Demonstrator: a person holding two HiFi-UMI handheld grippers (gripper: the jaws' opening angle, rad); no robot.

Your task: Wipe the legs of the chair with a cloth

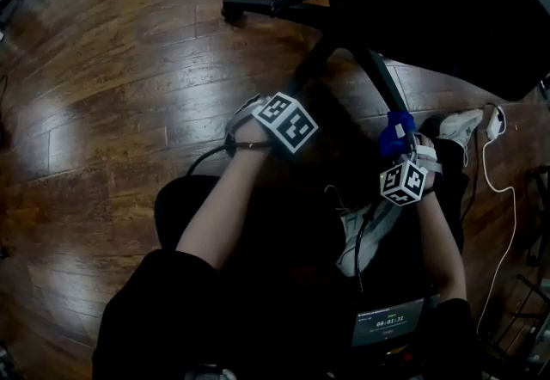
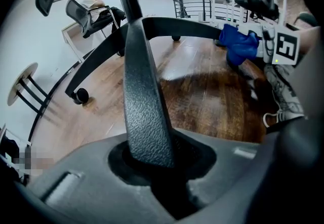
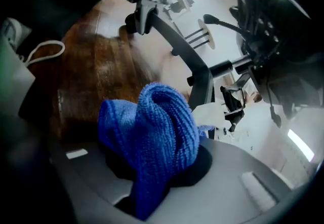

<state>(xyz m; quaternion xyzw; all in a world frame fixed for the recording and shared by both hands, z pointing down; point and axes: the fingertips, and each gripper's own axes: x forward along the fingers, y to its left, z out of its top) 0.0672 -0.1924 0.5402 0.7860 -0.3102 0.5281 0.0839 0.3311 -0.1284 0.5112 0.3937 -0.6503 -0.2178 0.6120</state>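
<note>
Centre of the head view: the left gripper (image 2: 152, 159) has its fingers closed narrowly on a black chair leg (image 2: 144, 91). To the right of it, the right gripper (image 3: 152, 187) holds a bunched blue cloth (image 1: 397, 132) in its fingers, just beside another leg (image 1: 382, 82), over a glossy wooden floor (image 1: 112, 112).

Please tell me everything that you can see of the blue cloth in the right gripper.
The blue cloth looks like soft microfibre with a fine looped weave. It is bunched into rounded folds, not spread flat, and rises out of the right gripper, which is shut on its lower part. In the head view it sits at a black chair leg, above the wooden floor; whether it touches the leg is hidden. A white patch beside it may be its label; I cannot tell.
</note>
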